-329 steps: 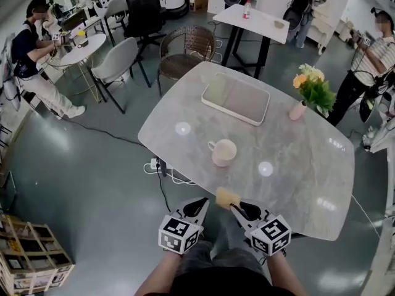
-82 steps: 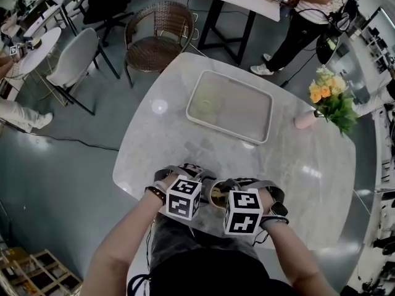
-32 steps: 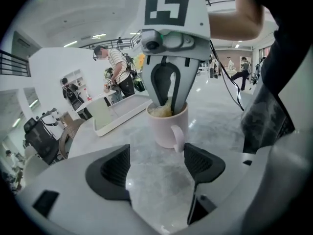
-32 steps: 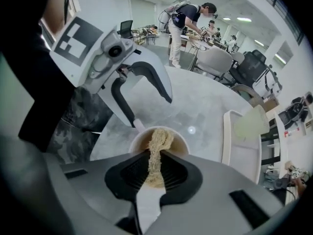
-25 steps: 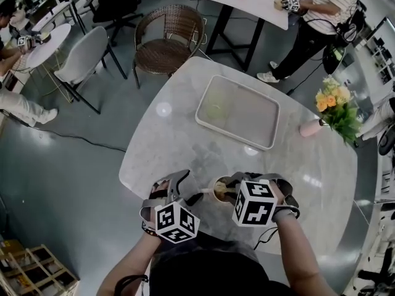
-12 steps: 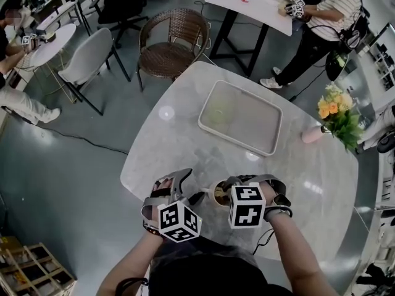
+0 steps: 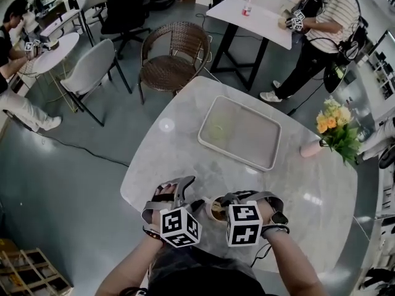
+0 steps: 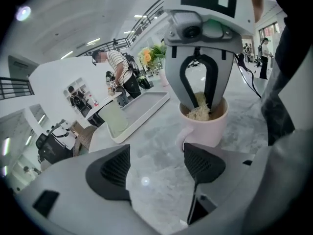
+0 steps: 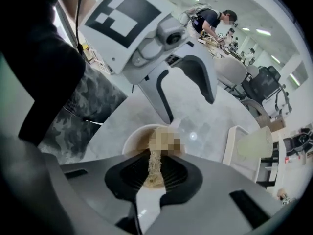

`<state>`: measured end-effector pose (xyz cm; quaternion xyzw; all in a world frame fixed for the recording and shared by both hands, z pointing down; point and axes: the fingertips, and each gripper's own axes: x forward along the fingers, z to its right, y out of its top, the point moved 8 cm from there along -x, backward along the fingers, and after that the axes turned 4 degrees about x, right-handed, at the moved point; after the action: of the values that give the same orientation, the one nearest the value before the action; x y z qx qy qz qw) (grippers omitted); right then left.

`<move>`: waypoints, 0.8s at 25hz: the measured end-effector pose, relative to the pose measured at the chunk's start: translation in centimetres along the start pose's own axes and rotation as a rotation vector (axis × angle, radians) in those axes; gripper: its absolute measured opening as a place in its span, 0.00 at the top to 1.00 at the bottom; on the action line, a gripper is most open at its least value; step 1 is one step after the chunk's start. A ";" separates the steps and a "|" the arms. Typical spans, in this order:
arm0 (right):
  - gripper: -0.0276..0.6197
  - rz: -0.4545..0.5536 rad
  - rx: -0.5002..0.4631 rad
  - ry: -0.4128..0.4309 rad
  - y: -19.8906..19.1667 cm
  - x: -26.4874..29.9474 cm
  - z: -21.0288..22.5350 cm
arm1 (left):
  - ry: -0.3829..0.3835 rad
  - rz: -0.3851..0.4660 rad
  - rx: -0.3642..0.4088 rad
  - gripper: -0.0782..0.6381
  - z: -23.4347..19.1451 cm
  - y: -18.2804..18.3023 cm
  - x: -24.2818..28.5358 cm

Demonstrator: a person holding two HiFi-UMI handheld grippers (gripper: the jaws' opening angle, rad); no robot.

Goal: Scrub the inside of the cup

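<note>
Head view showed the table [image 7: 185, 140], its near edge close to the cup [image 7: 216, 209]. Above the cup the right gripper [image 9: 154, 174] pointed down, its jaws clamped on the sponge [image 8: 198, 112] inside the cup. Beside the cup's handle, the left gripper [image 8: 157, 163] had its jaws apart and empty. With nothing steadying it, the cup might slide or tip toward that edge if the scrubbing pushed sideways.

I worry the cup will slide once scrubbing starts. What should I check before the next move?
1. Sponge clamped in right gripper: ok.
2. Sponge down inside cup: ok.
3. Cup upright on table: ok.
4. Left gripper steadying cup: not ok; jaws apart, handle not clamped.
5. Cup's inside clean: cannot tell; the sponge covers it.
</note>
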<state>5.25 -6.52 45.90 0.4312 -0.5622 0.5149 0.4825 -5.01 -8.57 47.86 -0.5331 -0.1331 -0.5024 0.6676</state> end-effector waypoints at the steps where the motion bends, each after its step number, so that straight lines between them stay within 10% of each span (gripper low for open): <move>1: 0.86 0.008 -0.019 0.010 0.1 0.0 -0.3 | -0.001 0.001 0.008 0.40 -0.2 0.1 0.2; 13: 0.86 0.084 -0.011 0.071 0.5 -2.1 -0.3 | -0.099 0.081 0.129 0.40 -1.6 1.8 2.8; 20: 0.86 0.067 -0.093 -0.027 0.3 -1.0 0.1 | -0.292 0.111 -0.006 0.40 0.5 -2.3 0.4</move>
<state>5.07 -6.56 44.88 0.3962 -0.6059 0.4984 0.4770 -6.57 -8.20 49.66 -0.6091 -0.1977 -0.3821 0.6663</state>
